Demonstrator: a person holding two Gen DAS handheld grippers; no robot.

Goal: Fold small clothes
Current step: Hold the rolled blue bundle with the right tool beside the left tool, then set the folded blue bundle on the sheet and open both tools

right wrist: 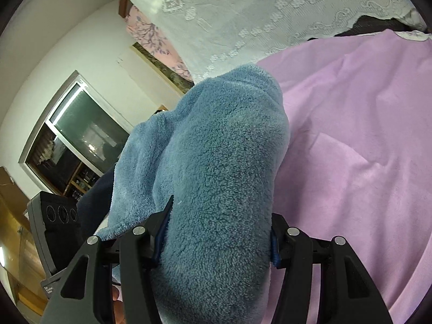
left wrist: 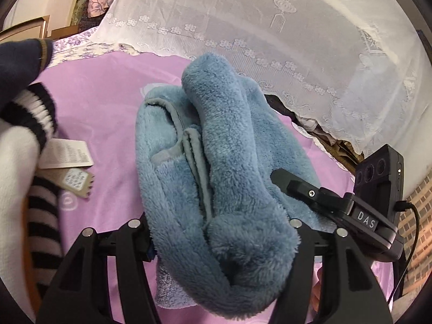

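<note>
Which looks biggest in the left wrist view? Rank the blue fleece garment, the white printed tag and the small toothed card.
1. blue fleece garment, though nearest the camera
2. white printed tag
3. small toothed card

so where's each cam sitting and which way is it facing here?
Left wrist: on the left gripper, looking down along its fingers at the blue fleece garment on the pink sheet; right gripper at its right.
Right wrist: on the right gripper, facing the same fleece, window behind.
Shared: fleece, pink sheet, lace cloth.
</note>
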